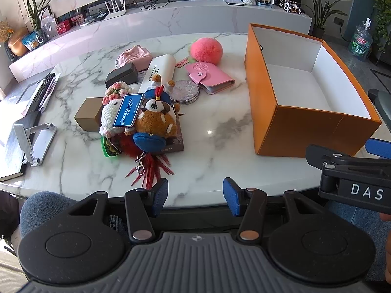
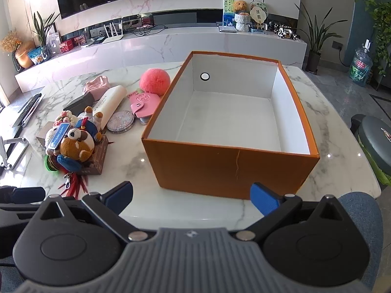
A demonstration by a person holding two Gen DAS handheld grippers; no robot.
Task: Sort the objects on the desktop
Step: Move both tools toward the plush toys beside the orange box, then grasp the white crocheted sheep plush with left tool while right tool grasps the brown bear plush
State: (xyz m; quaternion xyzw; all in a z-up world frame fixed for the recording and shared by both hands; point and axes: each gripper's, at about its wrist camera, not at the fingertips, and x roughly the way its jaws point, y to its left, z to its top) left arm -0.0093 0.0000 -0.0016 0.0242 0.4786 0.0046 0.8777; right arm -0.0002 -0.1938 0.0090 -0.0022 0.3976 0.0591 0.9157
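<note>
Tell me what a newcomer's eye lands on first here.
The big orange box, open and empty, stands on the right of the marble table. Left of it lies a jumble of small things, with the pink pompom at the back and a brown plush toy in front.

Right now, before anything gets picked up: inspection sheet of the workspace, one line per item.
Surface: white marble table, bare patch in front of both grippers.
Job's things: orange box open, nothing inside; pile beside it with brown plush toy, pink pompom, pink card holder, white tube, round glitter compact.
Clutter: remote and folding stand at the table's far side from the box.
Grippers: left gripper open, empty; right gripper open, empty.
Cables: on the TV shelf only.
Surroundings: TV wall, potted plants, water bottle on the floor.
</note>
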